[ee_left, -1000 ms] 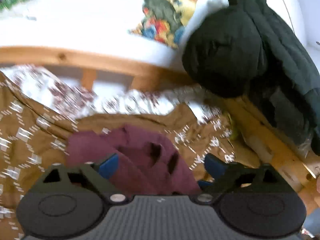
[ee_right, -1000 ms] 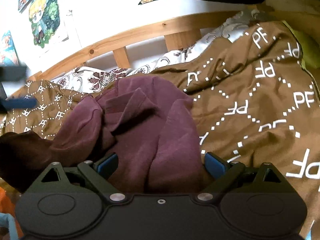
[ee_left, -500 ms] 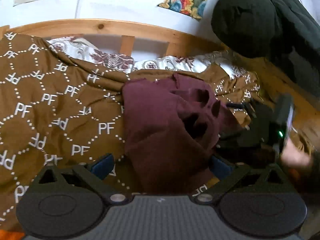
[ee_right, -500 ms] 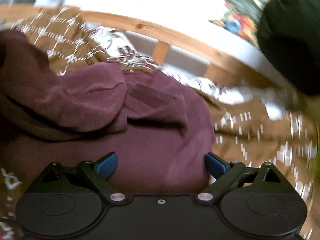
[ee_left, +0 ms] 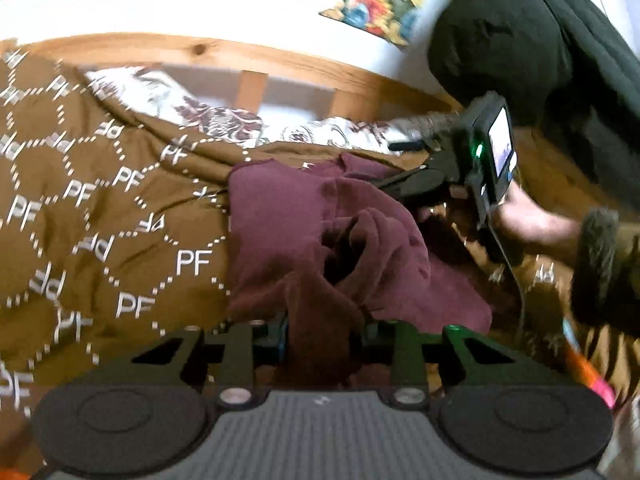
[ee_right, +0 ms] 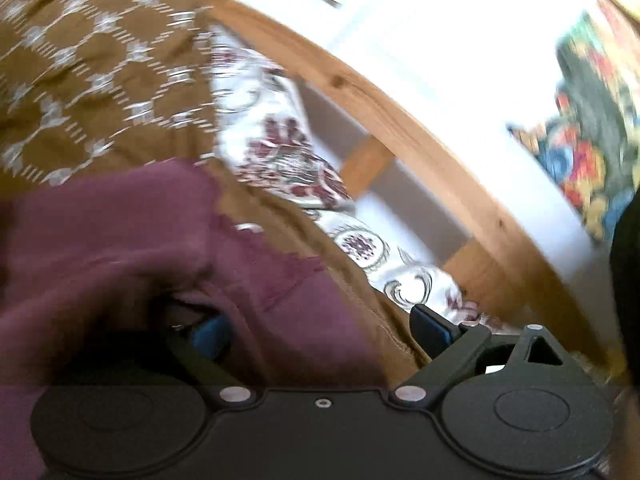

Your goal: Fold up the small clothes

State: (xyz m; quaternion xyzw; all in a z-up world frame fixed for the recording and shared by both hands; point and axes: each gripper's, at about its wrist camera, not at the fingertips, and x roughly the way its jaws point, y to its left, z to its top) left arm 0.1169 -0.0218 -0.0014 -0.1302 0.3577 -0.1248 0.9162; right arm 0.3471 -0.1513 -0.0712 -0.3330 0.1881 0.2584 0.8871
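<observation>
From the left wrist view, the left hand-held gripper [ee_left: 323,342] has its fingers drawn in on a bunched fold of the crumpled maroon fabric garment [ee_left: 304,232] — the cloth rises straight up from between them. The rest of the garment lies heaped just ahead of that gripper on the brown bedspread printed with white "PF" letters and dotted diamonds [ee_left: 100,216], which stretches away to the gripper's left. Ahead and to the right, a bare hand [ee_left: 528,220] in a fur-cuffed sleeve holds the right hand-held gripper [ee_left: 404,184], its tip at the garment's far edge. Beyond the garment run a white pillow with dark red floral print [ee_left: 208,116] and a pale wooden bed rail [ee_left: 248,56]; a dark green padded jacket [ee_left: 532,52] hangs at the upper right.

From the right wrist view, which is blurred, the right hand-held gripper [ee_right: 320,330] stands spread wide — its blue pads far apart. The maroon garment [ee_right: 120,248] fills the space between them and spills to the left, covering the left pad in part; the right blue pad [ee_right: 430,328] sits clear of the cloth. Ahead lie the brown bedspread [ee_right: 92,72], the floral pillow [ee_right: 288,160] and the wooden rail [ee_right: 400,120].
</observation>
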